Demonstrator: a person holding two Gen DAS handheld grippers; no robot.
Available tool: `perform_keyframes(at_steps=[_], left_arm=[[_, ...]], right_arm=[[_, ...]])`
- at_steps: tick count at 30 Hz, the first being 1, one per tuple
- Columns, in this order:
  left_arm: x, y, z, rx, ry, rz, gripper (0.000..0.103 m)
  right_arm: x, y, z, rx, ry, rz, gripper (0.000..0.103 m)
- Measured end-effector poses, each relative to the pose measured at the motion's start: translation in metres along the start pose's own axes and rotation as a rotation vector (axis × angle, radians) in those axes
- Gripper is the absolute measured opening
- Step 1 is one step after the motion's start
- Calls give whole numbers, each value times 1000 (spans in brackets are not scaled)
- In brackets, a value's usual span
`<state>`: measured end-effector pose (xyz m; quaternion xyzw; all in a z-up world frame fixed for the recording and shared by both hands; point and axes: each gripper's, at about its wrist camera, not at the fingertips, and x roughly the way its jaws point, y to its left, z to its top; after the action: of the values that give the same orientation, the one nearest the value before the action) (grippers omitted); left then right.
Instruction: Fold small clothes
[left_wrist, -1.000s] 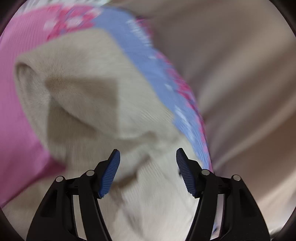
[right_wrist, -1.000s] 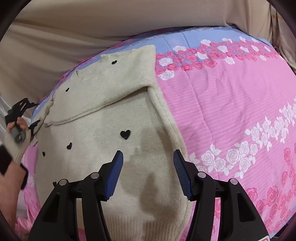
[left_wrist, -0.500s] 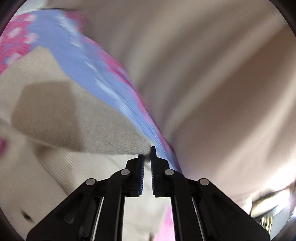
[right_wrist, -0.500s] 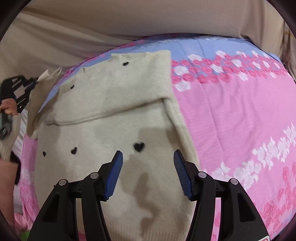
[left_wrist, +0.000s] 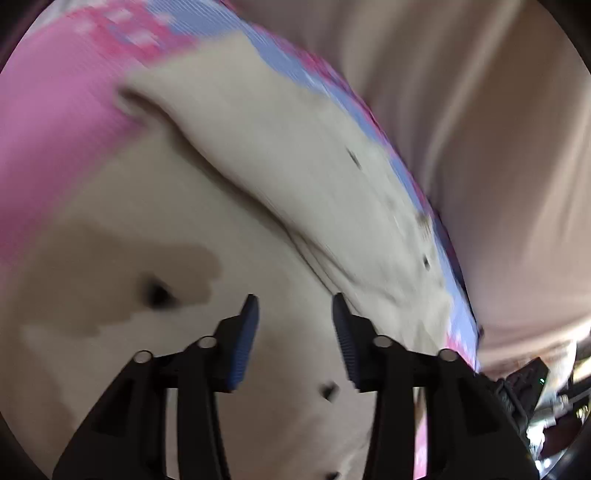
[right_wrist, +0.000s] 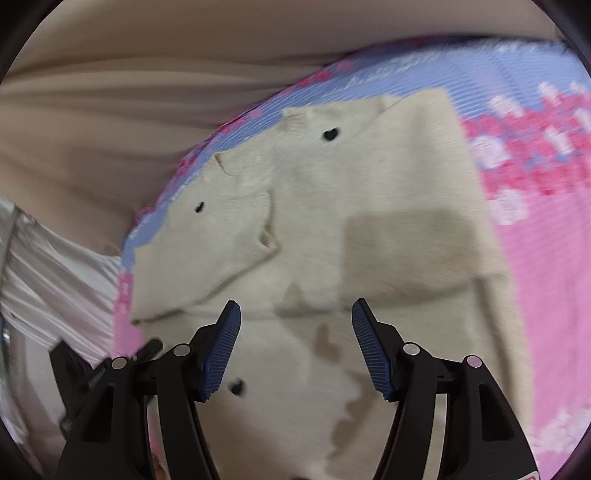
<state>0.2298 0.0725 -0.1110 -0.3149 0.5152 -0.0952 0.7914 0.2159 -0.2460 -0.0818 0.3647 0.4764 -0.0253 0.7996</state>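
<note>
Cream knitted sweater with small black hearts (right_wrist: 369, 206) spread flat on pink and lilac rose-print bed sheet (right_wrist: 546, 266), both sleeves folded across the chest. Right wrist view only: neckline at far edge, whole upper half of garment, sleeve cuff lying near the middle, beige draped cloth (right_wrist: 110, 92) beyond the bed, part of the other black tool at lower left. Left wrist view only: blurred close look along one folded sleeve edge (left_wrist: 258, 206) running diagonally, with dark equipment past the bed corner at lower right.

Left tongs (left_wrist: 295, 328) pitched downward above the sweater body, jaws just opened again, partly apart, nothing between the blue pads (left_wrist: 245, 343). Right tongs (right_wrist: 295, 343) pitched downward over the lower chest, jaws just widened, well apart, empty, no cloth touching the pads.
</note>
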Motion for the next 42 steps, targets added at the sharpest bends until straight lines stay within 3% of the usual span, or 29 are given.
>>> perform_keyframes(at_steps=[5,7,9,10,11,18,21,24,28,33,39,41,42], left_arm=[[-27,28,43,-98,-107,13,48],[-30,36,53,-121,-133,17,49],[-31,43,59,-159,-143,7,51],[-30,49,63,-193,-141,-4,51],[-41,62,62,-224,-135,-24,51],[-1,84,85,-524,-101,-241,51],[19,92,92,-635,-99,-264,51],[32,97,93,-709,-88,-244,50],[32,88,94,-667,-96,-219,50],[37,71,98,-549,-100,-139,50],[37,63,101,-458,-88,-79,50],[31,55,99,-412,-68,-67,50],[24,46,98,-363,-71,-68,50]], right_arm=[[59,27,29,53,50,33,61],[77,36,33,63,76,48,55],[88,47,36,45,92,29,13],[87,50,38,44,83,46,13],[80,54,42,38,59,69,12],[-10,110,81,-145,-154,161,11],[-48,114,95,-179,-239,161,11],[-79,91,101,-175,-303,109,11],[-90,12,91,-29,-310,-4,10],[-33,-68,60,82,-155,-138,8],[-16,-86,40,80,-120,-148,8],[-22,-87,44,85,-108,-135,13],[-29,-83,47,79,-116,-124,21]])
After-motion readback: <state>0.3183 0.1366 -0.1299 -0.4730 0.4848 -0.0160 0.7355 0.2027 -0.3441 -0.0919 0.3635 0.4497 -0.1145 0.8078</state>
